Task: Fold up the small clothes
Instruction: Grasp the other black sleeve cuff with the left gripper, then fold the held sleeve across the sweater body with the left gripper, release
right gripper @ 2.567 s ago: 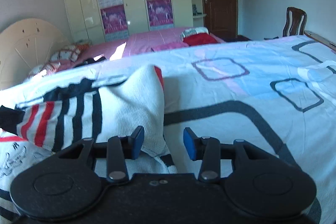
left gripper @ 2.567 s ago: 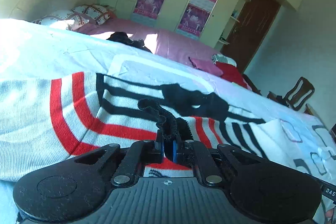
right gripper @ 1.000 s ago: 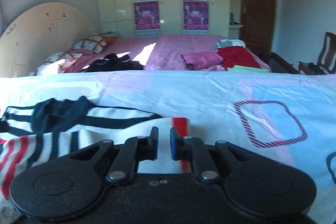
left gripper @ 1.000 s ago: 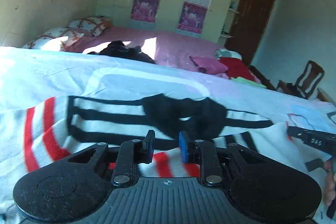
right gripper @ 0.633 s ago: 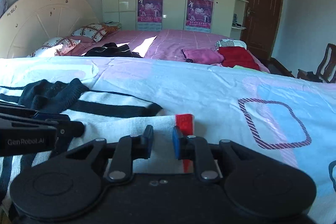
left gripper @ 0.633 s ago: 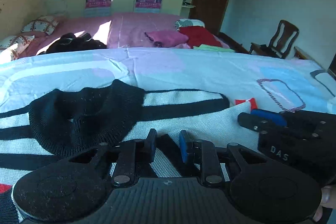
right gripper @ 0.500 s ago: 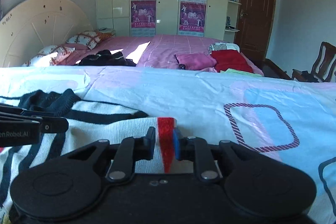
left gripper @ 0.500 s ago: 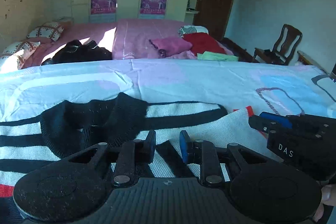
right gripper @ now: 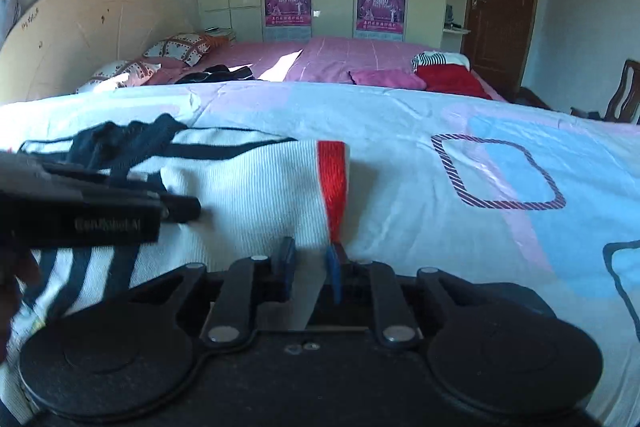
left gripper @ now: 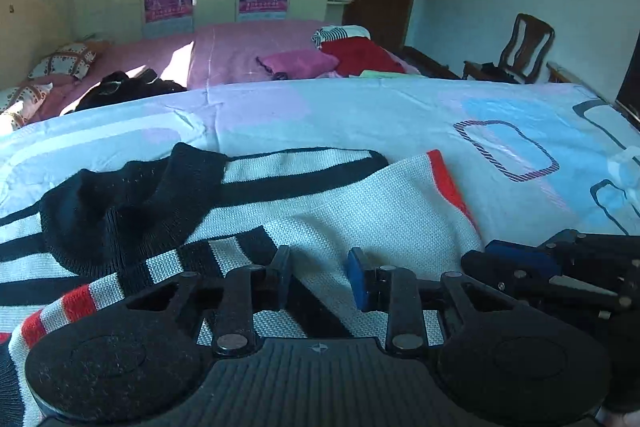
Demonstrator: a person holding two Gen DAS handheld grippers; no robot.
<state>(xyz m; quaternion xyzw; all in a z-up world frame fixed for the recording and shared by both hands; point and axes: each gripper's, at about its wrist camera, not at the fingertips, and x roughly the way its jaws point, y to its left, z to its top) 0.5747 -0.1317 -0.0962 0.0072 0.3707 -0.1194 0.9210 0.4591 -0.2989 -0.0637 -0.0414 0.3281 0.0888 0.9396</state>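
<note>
A small white knit sweater [left gripper: 360, 211] with black and red stripes and a black collar [left gripper: 120, 199] lies on the bed sheet [left gripper: 400, 119]. A sleeve with a red cuff [left gripper: 450, 183] is folded across its body. My left gripper [left gripper: 318, 277] is open just above the folded sleeve and holds nothing. My right gripper [right gripper: 310, 269] is narrowly open at the sleeve's edge below the red cuff [right gripper: 332, 183], with white fabric [right gripper: 248, 195] between its fingers. The left gripper's body shows at the left of the right wrist view [right gripper: 80, 215]. The right gripper shows at the right of the left wrist view [left gripper: 560, 267].
The sheet [right gripper: 500, 167] is pale blue with pink patches and dark outlined squares. A second bed with a pink cover [right gripper: 340, 59] stands behind, with folded pink and red clothes [right gripper: 452, 77] and a dark garment [right gripper: 216, 73]. A wooden chair [left gripper: 524, 47] stands at the right.
Both grippers moved right along the sweater with the sleeve. The left gripper's jaws have widened, and the right gripper has opened slightly around the cuff edge. The sleeve now lies flat on the sweater.
</note>
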